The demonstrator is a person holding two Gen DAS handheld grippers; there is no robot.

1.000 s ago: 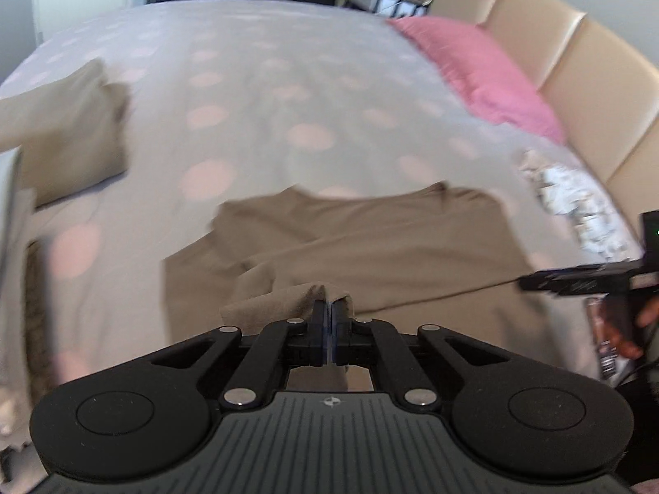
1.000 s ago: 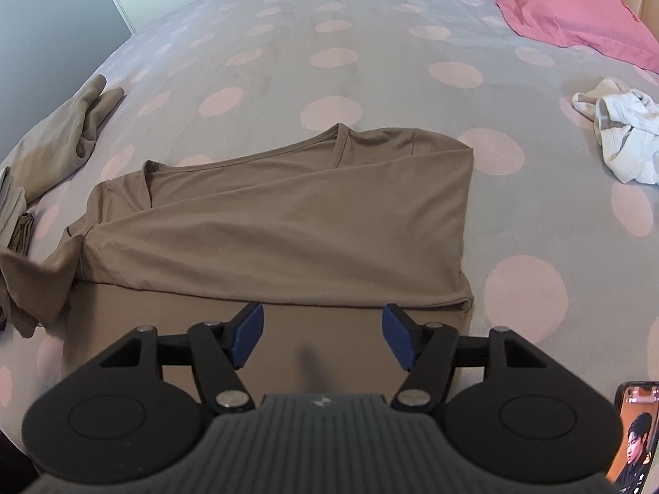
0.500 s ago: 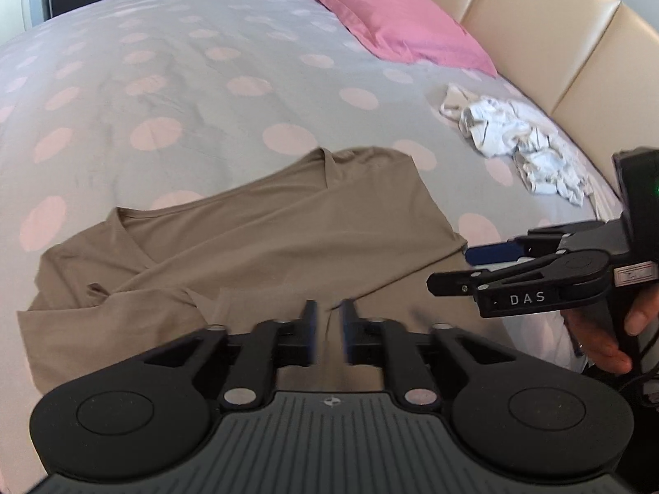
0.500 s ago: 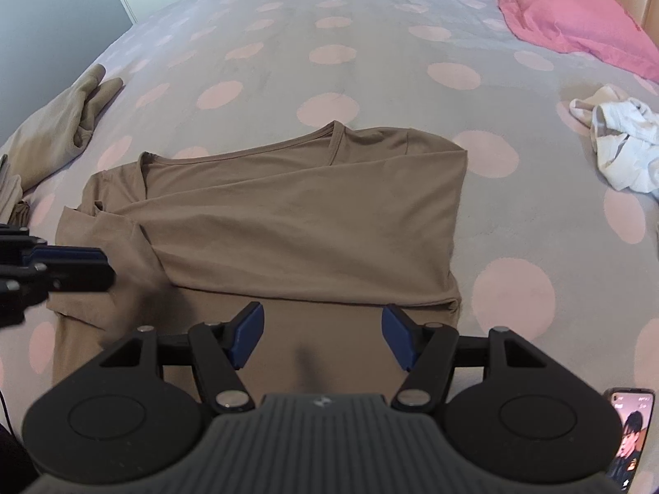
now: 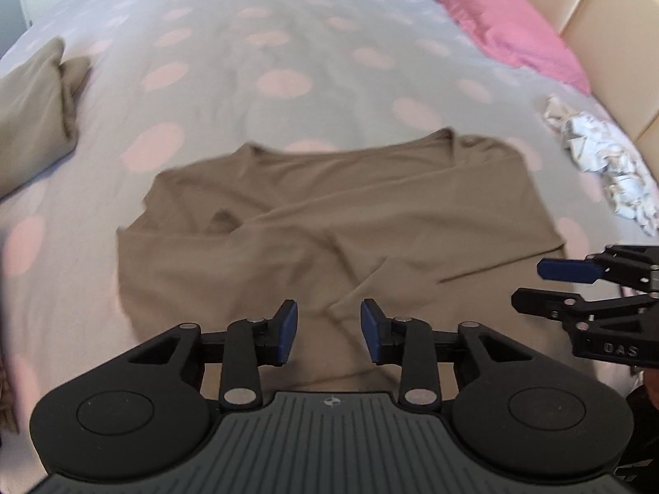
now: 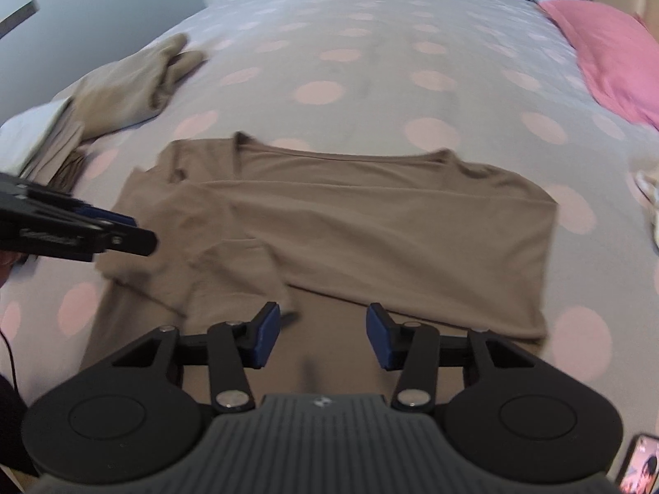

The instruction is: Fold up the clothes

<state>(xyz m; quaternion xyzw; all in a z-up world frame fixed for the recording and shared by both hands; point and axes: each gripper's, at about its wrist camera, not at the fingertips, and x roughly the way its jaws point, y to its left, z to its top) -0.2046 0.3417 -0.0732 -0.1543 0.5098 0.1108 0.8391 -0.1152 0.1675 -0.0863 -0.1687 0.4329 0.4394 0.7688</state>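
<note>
A tan long-sleeved top (image 5: 329,230) lies flat on the polka-dot bed, both sleeves folded in across its body; it also shows in the right wrist view (image 6: 370,230). My left gripper (image 5: 328,331) is open and empty, hovering over the top's near hem. It appears from the side in the right wrist view (image 6: 123,234), left of the top. My right gripper (image 6: 323,335) is open and empty over the near hem. It shows at the right edge of the left wrist view (image 5: 552,284).
A folded tan garment (image 6: 136,86) lies at the far left with other folded clothes (image 6: 45,140). A crumpled white garment (image 5: 605,164) lies at the right. A pink pillow (image 5: 506,29) lies by the beige headboard (image 5: 609,49). A phone (image 6: 638,469) sits at the near right.
My left gripper let go of the left sleeve, which now lies folded across the top, and opened wide. Both grippers shifted over the near hem; the right stayed open.
</note>
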